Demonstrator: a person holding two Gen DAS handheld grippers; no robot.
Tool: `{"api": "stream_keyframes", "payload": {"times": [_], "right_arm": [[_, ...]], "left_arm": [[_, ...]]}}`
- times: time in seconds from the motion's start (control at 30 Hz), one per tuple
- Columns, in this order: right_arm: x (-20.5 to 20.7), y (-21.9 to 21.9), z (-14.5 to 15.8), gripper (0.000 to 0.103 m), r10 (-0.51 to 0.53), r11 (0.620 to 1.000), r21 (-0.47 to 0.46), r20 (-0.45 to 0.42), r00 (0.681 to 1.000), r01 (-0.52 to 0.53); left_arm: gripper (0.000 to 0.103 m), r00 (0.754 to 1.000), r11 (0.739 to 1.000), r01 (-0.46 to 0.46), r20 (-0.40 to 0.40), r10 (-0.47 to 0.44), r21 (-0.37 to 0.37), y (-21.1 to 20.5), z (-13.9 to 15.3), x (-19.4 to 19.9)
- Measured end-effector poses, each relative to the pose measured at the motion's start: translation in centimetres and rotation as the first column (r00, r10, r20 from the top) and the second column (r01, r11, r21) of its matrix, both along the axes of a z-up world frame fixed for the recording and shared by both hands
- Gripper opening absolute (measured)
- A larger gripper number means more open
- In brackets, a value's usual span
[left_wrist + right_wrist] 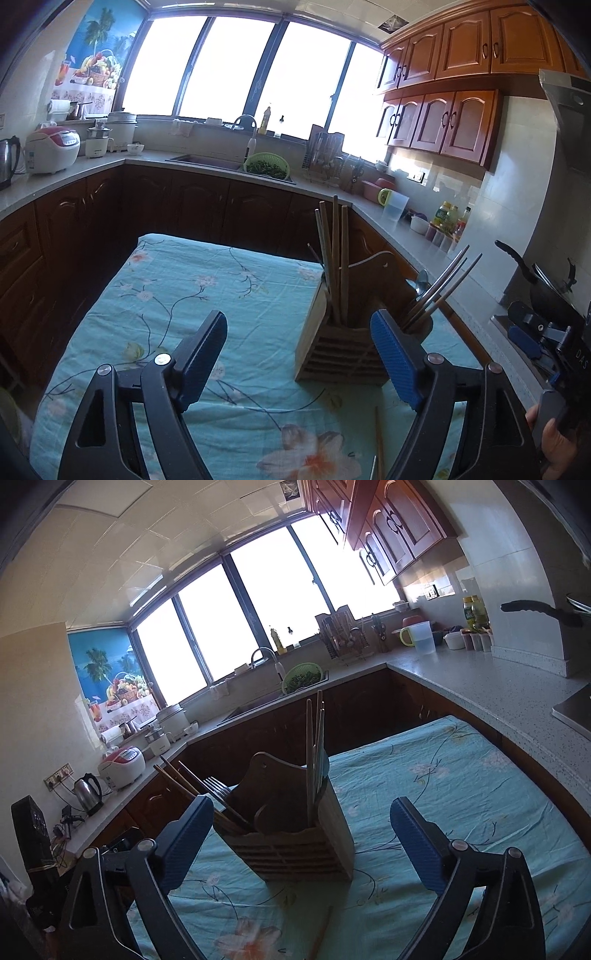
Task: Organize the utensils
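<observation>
Wooden caddy (341,347) on floral cloth (184,295), partly stocked.
Holds upright chopsticks (334,258) in one compartment, leaning utensils (439,291) in another (fork (218,786) among them). Loose chopstick (379,443) lies on cloth, nearer than caddy. Left gripper (299,363) and right gripper (301,843): both spread, empty.

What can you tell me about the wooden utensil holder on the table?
The utensil holder is a light wooden box with slatted sides and a taller curved back panel with a small hole. It stands upright on the floral blue tablecloth. Wooden chopsticks stand nearly upright in one compartment; more chopsticks, a fork and a spoon lean out of another. Both hand-held grippers are open and apart from it.
</observation>
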State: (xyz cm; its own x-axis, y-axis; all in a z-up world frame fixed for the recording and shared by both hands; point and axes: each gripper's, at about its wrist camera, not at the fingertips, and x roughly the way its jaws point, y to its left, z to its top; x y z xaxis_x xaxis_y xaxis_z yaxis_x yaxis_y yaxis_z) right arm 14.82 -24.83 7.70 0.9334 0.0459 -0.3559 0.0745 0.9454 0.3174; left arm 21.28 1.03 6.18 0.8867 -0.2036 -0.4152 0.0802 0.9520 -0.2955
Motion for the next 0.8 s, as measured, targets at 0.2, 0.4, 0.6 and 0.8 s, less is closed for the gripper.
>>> {"api": "stream_keyframes", "payload": {"times": [0.2,0.4,0.6,0.8], "right_arm": [[-1.5,0.3,-1.1,0.098,0.002,1.000,0.012,-0.015,1.000,-0.002],[-3.2,1.1,-1.7,0.098,0.022,1.000,0.009,-0.026,0.999,-0.022],[-5.0,2.0,-2.2,0.098,0.040,0.999,0.004,-0.025,0.999,-0.040],[-6.5,3.0,-1.5,0.098,0.056,0.998,-0.033,-0.003,0.998,-0.056]], "left_arm": [[0.083,1.000,1.000,-0.020,-0.012,0.020,-0.014,1.0,-0.1,-2.1],[0.086,0.999,0.999,-0.030,-0.029,0.029,-0.042,2.1,-0.6,-4.2],[0.089,0.999,0.998,-0.035,-0.023,0.034,-0.056,2.8,-0.6,-6.6],[0.091,0.999,0.998,-0.043,-0.015,0.043,-0.037,3.1,-0.7,-9.1]]}}
